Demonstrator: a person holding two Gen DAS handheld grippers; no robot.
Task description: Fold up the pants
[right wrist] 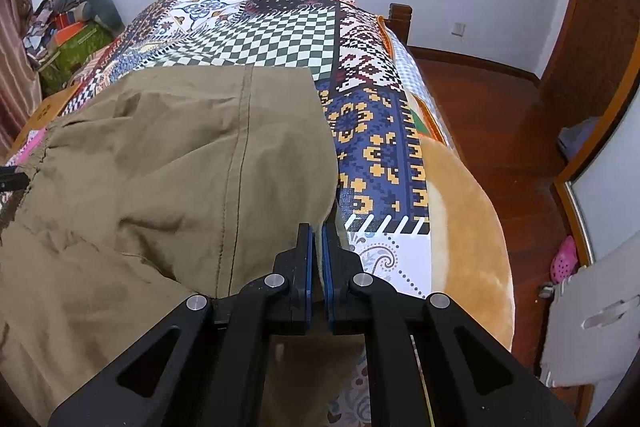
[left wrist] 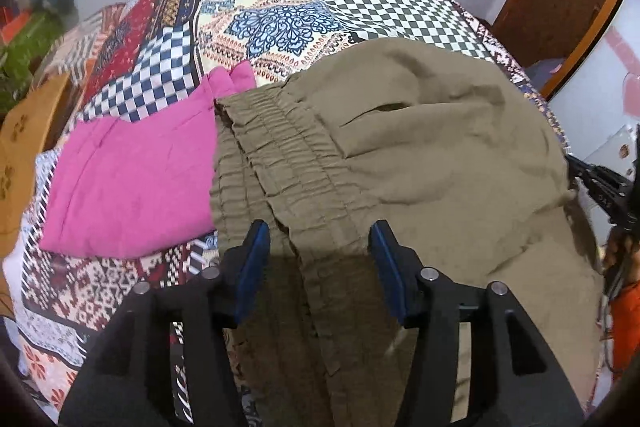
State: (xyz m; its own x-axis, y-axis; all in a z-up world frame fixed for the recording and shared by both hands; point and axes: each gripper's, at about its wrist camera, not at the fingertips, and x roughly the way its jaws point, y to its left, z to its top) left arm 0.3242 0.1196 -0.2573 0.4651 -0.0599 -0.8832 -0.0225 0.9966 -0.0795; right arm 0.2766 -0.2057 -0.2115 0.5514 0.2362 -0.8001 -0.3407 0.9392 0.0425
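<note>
Pants [right wrist: 168, 163] mid-fold: my right claw [right wrist: 319, 227] probably pinches the edge, left claw [left wrist: 318, 233] gapes over the waistband; grab next.

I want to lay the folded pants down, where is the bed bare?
Bare bedspread lies beyond the khaki pants toward the wall, and along their right edge. Crowded on the left: pink garment touches the waistband.

Patchwork bed [left wrist: 280, 7] — khaki pants [left wrist: 420, 155], pink garment [left wrist: 132, 179]
</note>
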